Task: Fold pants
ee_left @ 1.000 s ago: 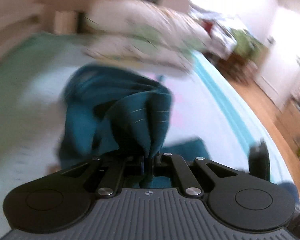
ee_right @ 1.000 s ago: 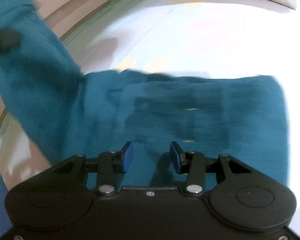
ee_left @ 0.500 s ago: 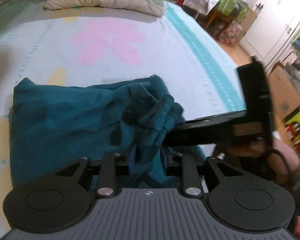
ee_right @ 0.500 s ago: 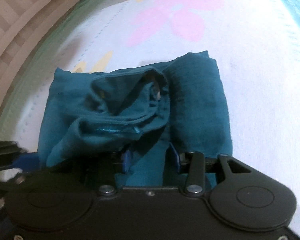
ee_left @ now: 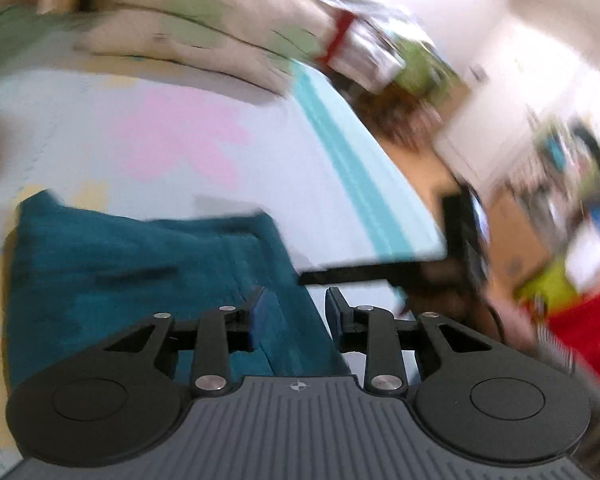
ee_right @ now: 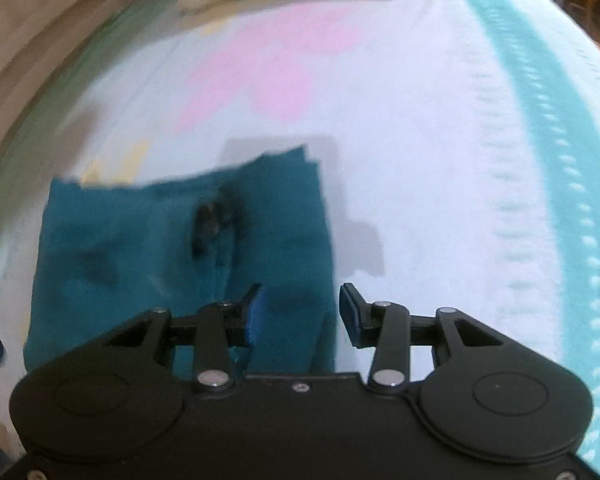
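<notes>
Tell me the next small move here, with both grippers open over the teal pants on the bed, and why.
Probably lift both grippers clear and check the fold. The teal pants lie as a compact folded stack on the bedsheet. The left gripper has just been opening and nothing is pinched between its pads; the right gripper is open too. A dark crease near the middle may need smoothing; blur hides what it is.

Motion blur smears the clutter (ee_left: 548,184) right of the bed beyond naming. The teal pants (ee_right: 148,264) run hidden under both gripper bodies at their near edge.
</notes>
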Tool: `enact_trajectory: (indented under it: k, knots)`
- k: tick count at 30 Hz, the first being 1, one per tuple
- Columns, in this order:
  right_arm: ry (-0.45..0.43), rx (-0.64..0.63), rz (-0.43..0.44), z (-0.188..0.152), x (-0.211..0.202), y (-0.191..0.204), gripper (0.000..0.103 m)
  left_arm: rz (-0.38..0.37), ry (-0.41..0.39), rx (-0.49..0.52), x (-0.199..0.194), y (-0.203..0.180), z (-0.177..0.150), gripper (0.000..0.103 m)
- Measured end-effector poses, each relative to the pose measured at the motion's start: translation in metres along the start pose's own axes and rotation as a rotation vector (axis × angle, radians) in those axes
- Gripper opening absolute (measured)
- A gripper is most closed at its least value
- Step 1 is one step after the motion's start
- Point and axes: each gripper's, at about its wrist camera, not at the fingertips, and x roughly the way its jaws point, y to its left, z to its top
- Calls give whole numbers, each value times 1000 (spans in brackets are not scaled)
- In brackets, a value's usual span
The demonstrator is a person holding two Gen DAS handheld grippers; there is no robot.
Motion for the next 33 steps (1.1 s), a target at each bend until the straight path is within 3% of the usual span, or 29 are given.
enact_trajectory:
  k: [3, 6, 8, 11, 14, 20, 33]
  knots:
    - [-51, 74, 105, -2, -11, -6, 59, 106, 15, -122, 11, 29, 7, 32]
    - [-74, 102, 178, -2, -9, 2, 64, 262, 138, -158, 38, 51, 3, 32]
    - [-61, 92, 210, -3, -4, 11, 65, 321, 216, -180, 58, 61, -4, 32]
    - [-21, 65, 219, -6, 10, 22, 65, 301, 302, -208, 81, 67, -15, 32]
    - [27, 50, 207, -11, 25, 30, 65, 368, 364, -130, 102, 60, -24, 32]
    - [76, 40, 191, -20, 41, 36, 70, 423, 347, -1, 114, 35, -27, 32]
    - [80, 24, 195, -27, 49, 44, 74, 414, 337, -46, 100, 46, -28, 33]
